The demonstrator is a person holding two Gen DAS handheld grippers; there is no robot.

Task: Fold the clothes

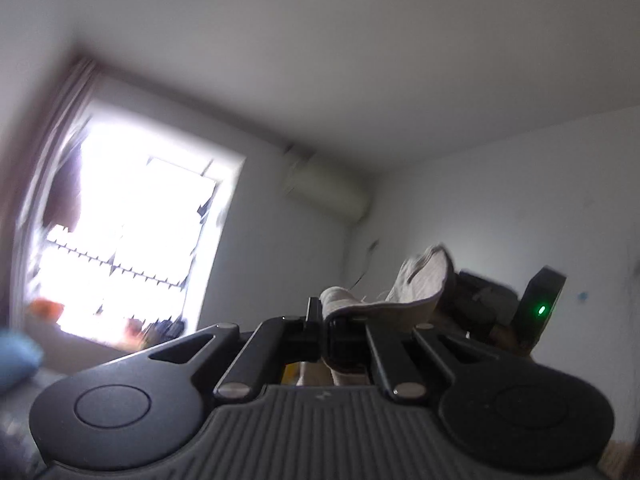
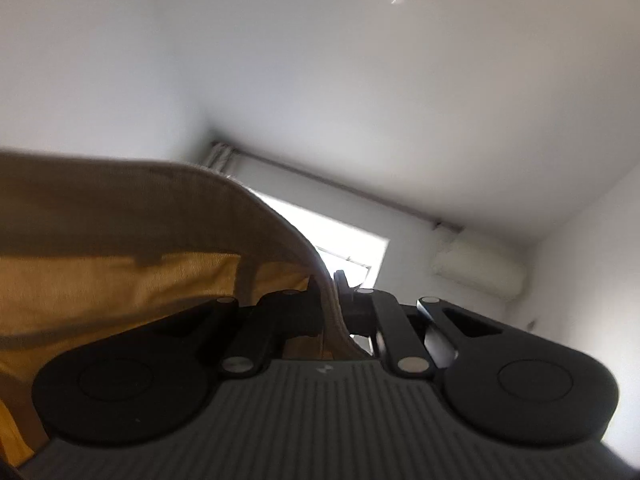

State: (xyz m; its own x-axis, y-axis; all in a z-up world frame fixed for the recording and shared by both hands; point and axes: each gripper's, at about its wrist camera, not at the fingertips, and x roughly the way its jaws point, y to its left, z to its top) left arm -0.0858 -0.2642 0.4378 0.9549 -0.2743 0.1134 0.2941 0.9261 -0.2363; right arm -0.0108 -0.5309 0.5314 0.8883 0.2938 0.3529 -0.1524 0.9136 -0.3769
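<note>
Up toward the ceiling, both grippers hold one garment (image 2: 120, 216) aloft: the left gripper (image 1: 324, 328) has its jaws clenched on a pale hem, the right gripper (image 2: 332, 312) likewise. No fold shows yet; laying it down and folding seemingly remain.

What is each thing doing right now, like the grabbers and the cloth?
Left gripper: shut on the cloth's edge.
Right gripper: shut on the cloth's edge.
Beige and mustard-yellow fabric garment: lifted, hanging from both grippers.
Brown curtain: drawn aside.
</note>
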